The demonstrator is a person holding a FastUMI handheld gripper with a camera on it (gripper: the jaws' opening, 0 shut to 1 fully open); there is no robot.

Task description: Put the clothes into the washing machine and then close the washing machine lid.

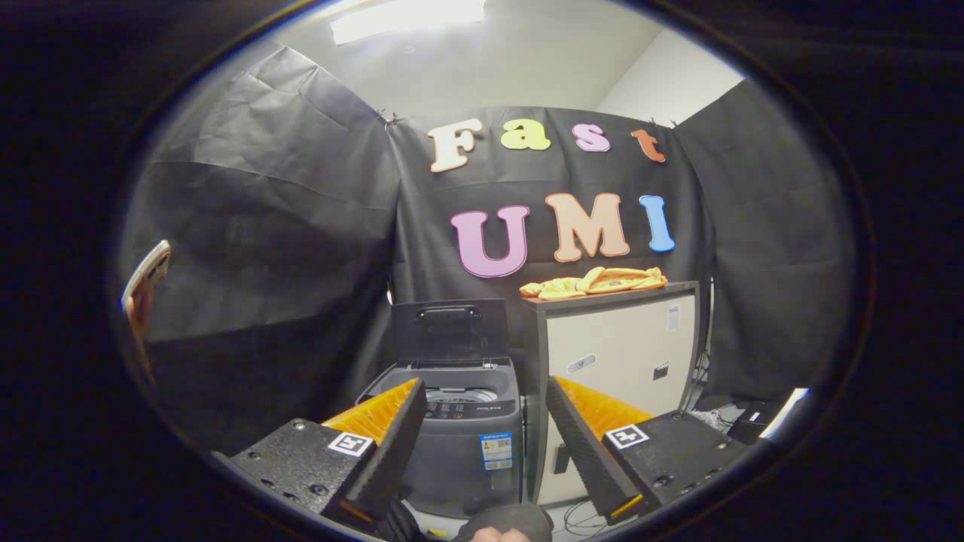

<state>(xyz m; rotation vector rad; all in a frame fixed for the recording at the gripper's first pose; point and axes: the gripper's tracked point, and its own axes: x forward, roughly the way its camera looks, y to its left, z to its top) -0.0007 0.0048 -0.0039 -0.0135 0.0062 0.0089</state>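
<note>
The camera rides on the tongs (486,444) and looks forward along their spread fingers, level, from a short way off, at the open washing machine (452,429) and cabinet (617,354).

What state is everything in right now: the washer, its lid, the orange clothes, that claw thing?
Washing machine: standing on the floor beside the cabinet, top open.
Lid: raised upright at the back.
Orange clothes: lying in a heap on top of the cabinet, not yet picked up.
Gripper: fingers spread wide, holding nothing, well short of the machine.
</note>
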